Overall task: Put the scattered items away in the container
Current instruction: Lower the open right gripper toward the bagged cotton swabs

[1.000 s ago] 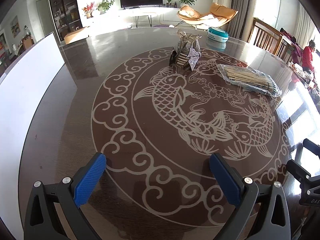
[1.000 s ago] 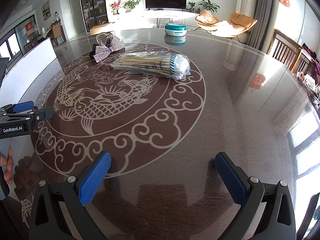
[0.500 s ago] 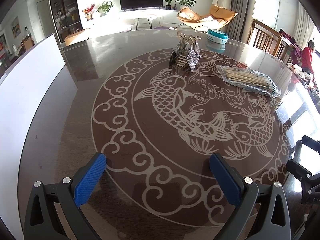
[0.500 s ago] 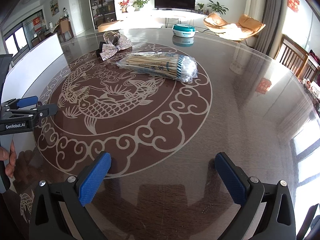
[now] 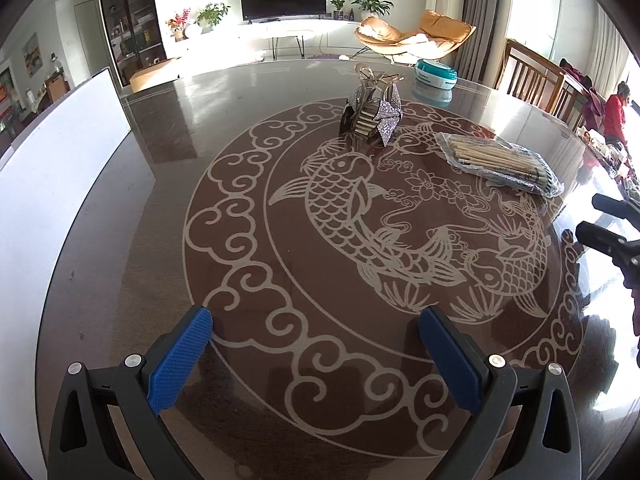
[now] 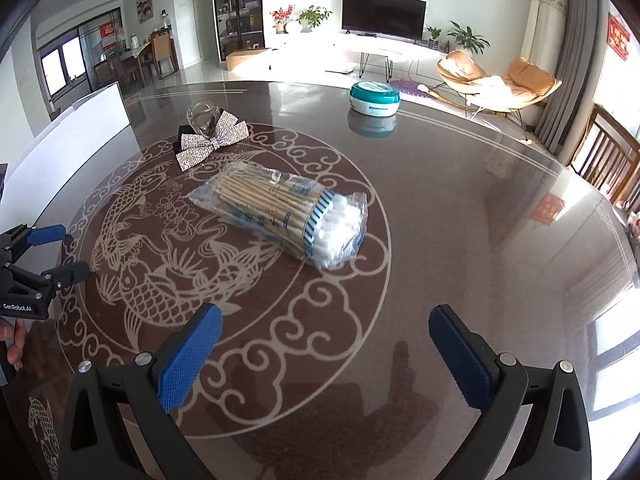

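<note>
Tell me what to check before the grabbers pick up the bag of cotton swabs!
1. Right gripper open wide: ok.
2. Left gripper open and holding nothing: ok.
3. Bag of cotton swabs lying flat on the table, nothing on top: ok.
4. Sparkly bow clip apart from the bag: ok.
5. Round teal tub far behind, out of the way: ok.
6. White container ready to fill: cannot tell, its inside is hidden.
</note>
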`<action>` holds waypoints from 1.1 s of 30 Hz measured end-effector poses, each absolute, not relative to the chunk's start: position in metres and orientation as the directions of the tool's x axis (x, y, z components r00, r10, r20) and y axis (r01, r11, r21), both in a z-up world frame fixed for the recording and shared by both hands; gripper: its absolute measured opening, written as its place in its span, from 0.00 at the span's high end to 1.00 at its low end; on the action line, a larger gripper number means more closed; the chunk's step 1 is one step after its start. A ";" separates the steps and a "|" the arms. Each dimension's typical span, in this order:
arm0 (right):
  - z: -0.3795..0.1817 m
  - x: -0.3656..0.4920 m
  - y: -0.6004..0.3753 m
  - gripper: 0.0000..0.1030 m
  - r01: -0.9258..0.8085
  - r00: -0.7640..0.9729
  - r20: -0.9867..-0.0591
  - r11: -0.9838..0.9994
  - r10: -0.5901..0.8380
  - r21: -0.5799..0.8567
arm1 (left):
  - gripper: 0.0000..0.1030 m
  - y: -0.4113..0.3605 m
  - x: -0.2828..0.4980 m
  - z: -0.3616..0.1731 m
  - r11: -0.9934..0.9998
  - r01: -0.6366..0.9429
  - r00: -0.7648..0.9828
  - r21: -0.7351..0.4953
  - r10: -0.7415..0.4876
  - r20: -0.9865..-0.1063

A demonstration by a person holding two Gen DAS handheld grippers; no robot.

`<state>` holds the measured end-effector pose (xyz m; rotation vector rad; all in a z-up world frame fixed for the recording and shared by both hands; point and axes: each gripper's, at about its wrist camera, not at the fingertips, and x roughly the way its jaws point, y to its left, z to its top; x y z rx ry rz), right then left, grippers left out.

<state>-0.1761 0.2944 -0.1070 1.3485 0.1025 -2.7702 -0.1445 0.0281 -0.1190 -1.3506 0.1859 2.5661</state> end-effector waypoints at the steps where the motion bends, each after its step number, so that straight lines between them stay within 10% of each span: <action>1: -0.106 -0.185 0.292 0.00 0.118 -0.603 -0.797 -0.992 -0.035 -0.045 | 0.00 0.028 -0.145 -0.119 -0.964 -0.265 -0.546 0.003 0.148 -0.824; 14: -0.121 -0.255 0.233 0.01 0.572 -0.481 -0.877 -0.753 0.015 -0.326 | 0.00 0.029 -0.148 -0.118 -0.966 -0.260 -0.547 0.003 0.145 -0.825; 28: -0.135 -0.299 0.272 0.00 0.202 -0.441 -0.895 -0.979 -0.072 -0.020 | 0.00 0.030 -0.152 -0.118 -0.967 -0.255 -0.549 0.002 0.142 -0.824; 33: -0.128 -0.272 0.260 0.27 0.146 -0.504 -0.862 -0.989 -0.064 -0.012 | 0.00 0.030 -0.153 -0.118 -0.967 -0.254 -0.549 0.002 0.142 -0.824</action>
